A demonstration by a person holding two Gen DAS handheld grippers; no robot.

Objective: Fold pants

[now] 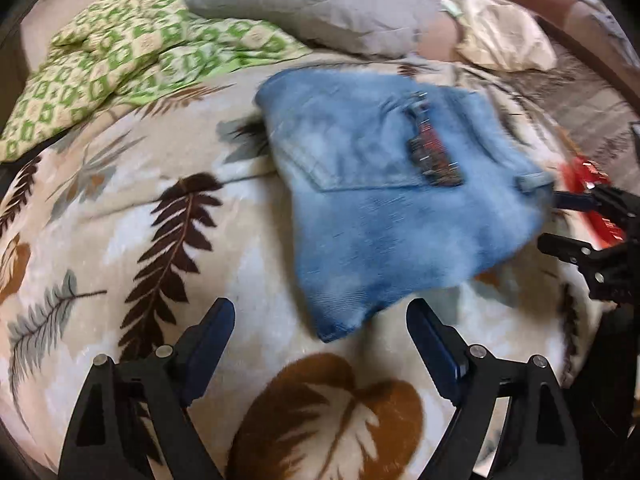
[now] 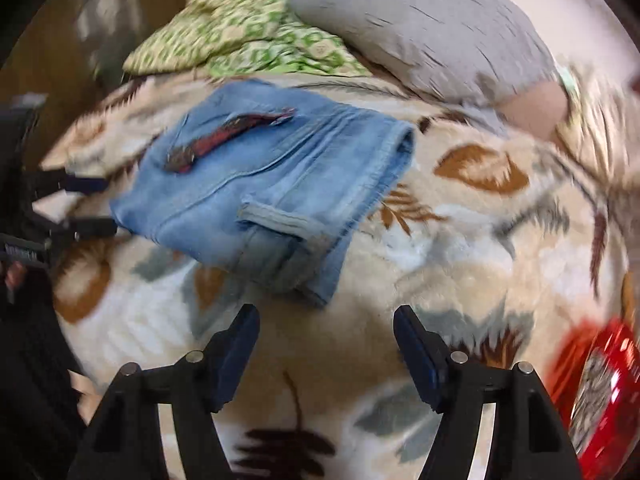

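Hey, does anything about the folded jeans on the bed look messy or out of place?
Mostly tidy. The jeans lie folded on the leaf-print blanket, but one hem cuff pokes out of the stack near the front corner, so the edges don't line up.

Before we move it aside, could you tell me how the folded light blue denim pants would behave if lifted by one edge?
The folded light blue denim pants would probably sag and unfold, since the layers lie loose. The stacked denim looks thick, so likely fairly heavy. On the fuzzy leaf-print blanket a push would probably drag and bunch them.

Light-blue pants (image 1: 384,216) on cream leaf-patterned blanket (image 1: 120,248).
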